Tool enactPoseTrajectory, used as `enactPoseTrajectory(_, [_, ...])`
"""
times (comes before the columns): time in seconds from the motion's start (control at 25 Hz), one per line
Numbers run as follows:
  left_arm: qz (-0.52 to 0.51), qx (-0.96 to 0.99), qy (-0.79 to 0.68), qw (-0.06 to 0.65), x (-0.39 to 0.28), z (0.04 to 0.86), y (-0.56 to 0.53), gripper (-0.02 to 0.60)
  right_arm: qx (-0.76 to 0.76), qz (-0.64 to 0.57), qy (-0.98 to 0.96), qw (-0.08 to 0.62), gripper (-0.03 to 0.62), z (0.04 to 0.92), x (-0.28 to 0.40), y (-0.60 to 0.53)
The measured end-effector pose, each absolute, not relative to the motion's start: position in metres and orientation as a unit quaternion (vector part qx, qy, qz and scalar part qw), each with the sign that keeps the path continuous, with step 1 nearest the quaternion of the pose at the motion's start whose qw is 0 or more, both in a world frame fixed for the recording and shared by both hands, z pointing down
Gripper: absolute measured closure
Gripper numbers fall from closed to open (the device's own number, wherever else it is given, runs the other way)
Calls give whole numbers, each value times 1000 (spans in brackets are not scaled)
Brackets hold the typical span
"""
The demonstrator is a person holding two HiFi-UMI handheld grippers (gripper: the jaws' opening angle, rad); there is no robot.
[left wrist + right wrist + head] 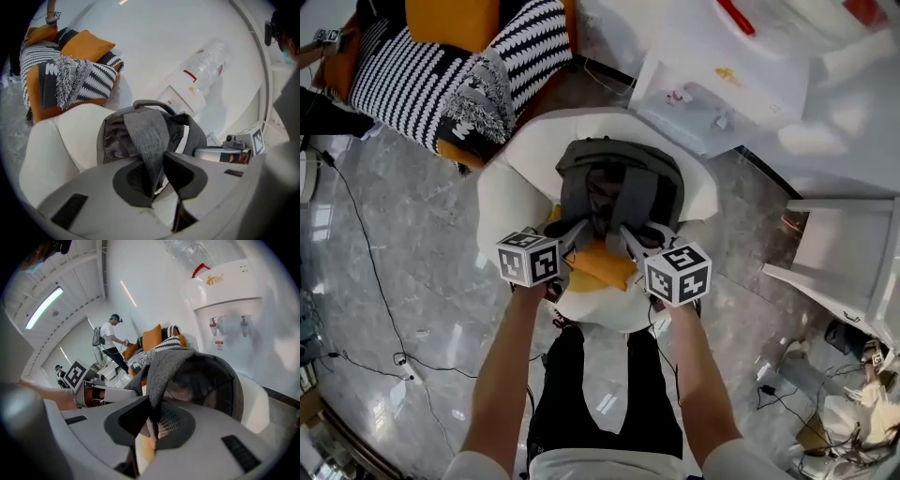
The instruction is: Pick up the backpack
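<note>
A grey backpack [619, 183] hangs over a white armchair [511, 192], its back panel and two shoulder straps facing me. My left gripper [572, 230] is shut on the left shoulder strap [147, 140], which runs down between its dark pads. My right gripper [630, 234] is shut on the right shoulder strap [161, 371]. Both straps are pulled taut toward me. In the left gripper view the backpack [140, 133] fills the middle, with its top handle [152, 104] arching above. An orange cushion [600, 265] lies on the seat below the grippers.
A striped black-and-white and orange sofa with cushions [450, 66] stands at the back left. A white water dispenser [722, 80] is behind the armchair to the right. Cables [375, 281] trail over the marble floor. A white frame [834, 253] stands at the right.
</note>
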State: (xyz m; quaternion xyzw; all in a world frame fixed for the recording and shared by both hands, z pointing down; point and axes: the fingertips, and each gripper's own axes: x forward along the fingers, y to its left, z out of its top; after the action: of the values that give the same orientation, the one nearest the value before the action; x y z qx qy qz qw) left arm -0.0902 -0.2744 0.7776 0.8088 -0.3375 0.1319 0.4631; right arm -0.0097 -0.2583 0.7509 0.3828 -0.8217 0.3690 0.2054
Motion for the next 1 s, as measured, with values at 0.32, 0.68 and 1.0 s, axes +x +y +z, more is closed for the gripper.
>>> enactPoseTrajectory(0.32, [133, 806, -351, 458, -83, 760, -250, 483, 387, 370, -821, 199, 557, 727, 0, -234])
enactPoseTrajectory(0.68, [167, 798, -369, 446, -87, 750, -210, 485, 387, 368, -830, 162, 556, 691, 1, -207])
enactPoseTrajectory(1.0, [191, 790, -379, 442, -83, 739, -172, 485, 383, 355, -836, 167, 556, 665, 12, -176])
